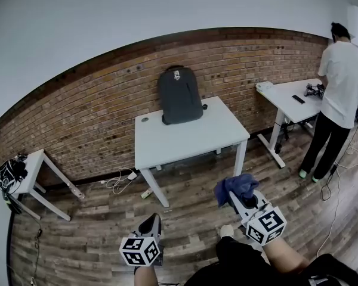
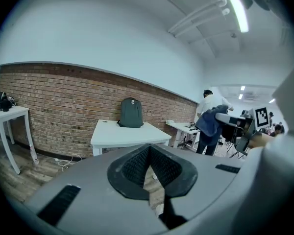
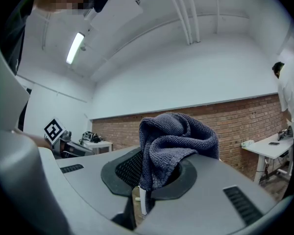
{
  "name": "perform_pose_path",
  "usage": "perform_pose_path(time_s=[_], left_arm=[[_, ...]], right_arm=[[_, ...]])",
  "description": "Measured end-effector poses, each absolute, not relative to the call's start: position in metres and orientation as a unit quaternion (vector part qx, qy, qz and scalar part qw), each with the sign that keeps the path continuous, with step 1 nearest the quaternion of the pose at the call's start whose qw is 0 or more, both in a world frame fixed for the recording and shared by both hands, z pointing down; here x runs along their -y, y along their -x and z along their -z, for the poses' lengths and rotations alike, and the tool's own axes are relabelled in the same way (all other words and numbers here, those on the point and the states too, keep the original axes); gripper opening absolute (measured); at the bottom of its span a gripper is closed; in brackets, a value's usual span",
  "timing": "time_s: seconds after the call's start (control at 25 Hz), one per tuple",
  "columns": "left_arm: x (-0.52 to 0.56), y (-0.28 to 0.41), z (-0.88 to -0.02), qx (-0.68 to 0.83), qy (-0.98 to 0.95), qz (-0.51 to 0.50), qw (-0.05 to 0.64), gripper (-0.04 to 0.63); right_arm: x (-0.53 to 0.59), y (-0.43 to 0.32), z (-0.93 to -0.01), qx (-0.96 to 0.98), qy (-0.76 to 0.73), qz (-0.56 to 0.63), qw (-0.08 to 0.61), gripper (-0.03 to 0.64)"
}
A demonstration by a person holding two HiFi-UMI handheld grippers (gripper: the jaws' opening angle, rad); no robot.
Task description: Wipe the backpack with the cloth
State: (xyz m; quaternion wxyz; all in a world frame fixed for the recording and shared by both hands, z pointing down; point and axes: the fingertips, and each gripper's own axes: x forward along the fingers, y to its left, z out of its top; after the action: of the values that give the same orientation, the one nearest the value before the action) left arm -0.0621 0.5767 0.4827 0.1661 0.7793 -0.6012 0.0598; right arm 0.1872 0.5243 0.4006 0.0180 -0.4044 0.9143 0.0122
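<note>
A dark grey backpack (image 1: 179, 95) stands upright against the brick wall at the back of a white table (image 1: 191, 140); the left gripper view shows the backpack (image 2: 131, 113) too. My right gripper (image 1: 234, 194) is shut on a blue-grey cloth (image 1: 235, 187), bunched over its jaws, well short of the table. In the right gripper view the cloth (image 3: 174, 141) fills the space between the jaws. My left gripper (image 1: 150, 224) hangs low over the floor with its jaws closed together and nothing in them.
A person (image 1: 340, 94) in a white shirt stands at a second white table (image 1: 289, 100) on the right. A small white side table (image 1: 33, 171) with a dark bundle is at the left. Cables (image 1: 120, 180) lie on the wood floor.
</note>
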Motion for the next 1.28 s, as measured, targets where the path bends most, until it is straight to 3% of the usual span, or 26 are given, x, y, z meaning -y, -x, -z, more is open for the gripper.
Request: perform_pose_path(time_s=[0.76, 1.28], left_arm=[[-0.364, 0.082, -0.493, 0.63, -0.753, -0.07, 0.179, -0.006], [-0.176, 0.047, -0.467, 0.631, -0.753, -0.072, 0.171, -0.007]], right_arm=[[-0.301, -0.153, -0.428, -0.939, 0.343, -0.014, -0.009, 0.038], [-0.122, -0.175, -0.413, -0.948, 0.318, -0.008, -0.016, 0.038]])
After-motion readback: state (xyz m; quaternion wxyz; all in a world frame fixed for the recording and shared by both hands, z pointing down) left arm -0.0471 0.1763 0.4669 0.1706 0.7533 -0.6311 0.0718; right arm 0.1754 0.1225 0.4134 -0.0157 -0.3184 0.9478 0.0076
